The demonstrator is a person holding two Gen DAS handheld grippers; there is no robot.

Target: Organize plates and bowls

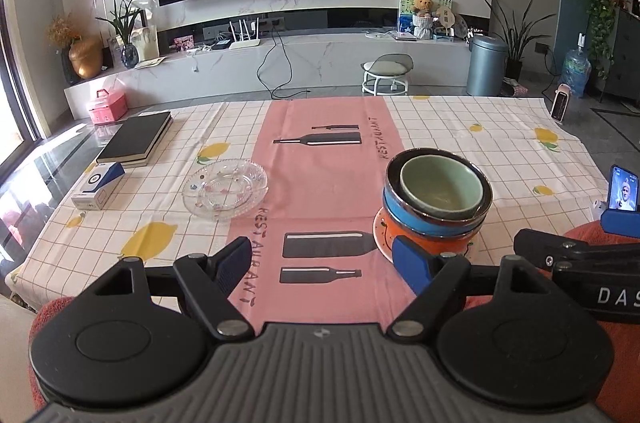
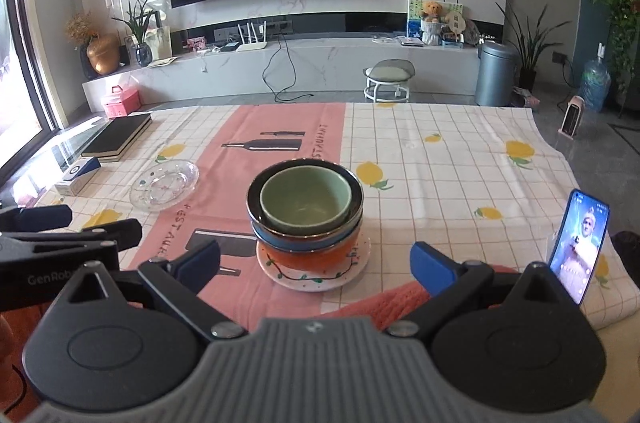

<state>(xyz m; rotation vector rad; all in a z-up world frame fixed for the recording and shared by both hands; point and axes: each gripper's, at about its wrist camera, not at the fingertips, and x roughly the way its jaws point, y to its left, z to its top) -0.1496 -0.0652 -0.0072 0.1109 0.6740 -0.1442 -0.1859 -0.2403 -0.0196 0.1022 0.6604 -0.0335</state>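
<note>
Bowls sit nested on the spotted white plate [image 2: 344, 273]: green bowl [image 2: 306, 201] inside the blue bowl [image 2: 280, 239], that inside the orange bowl [image 2: 308, 257], stacked to save room, I judge. My right gripper [image 2: 316, 261] and left gripper [image 1: 324, 259] both gape wide, holding nothing. The glass plate [image 1: 225, 189] lies apart, unstacked. The pink runner [image 1: 320, 159] reads "RESTAURANT"; my right casing shows "DAS", my left "GenRob".

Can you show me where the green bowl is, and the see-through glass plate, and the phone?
green bowl [image 2: 306, 201]: right wrist view, inside bottom.
glass plate [image 1: 225, 189]: left wrist view, its middle.
phone [image 2: 578, 245]: right wrist view, lit screen.
</note>
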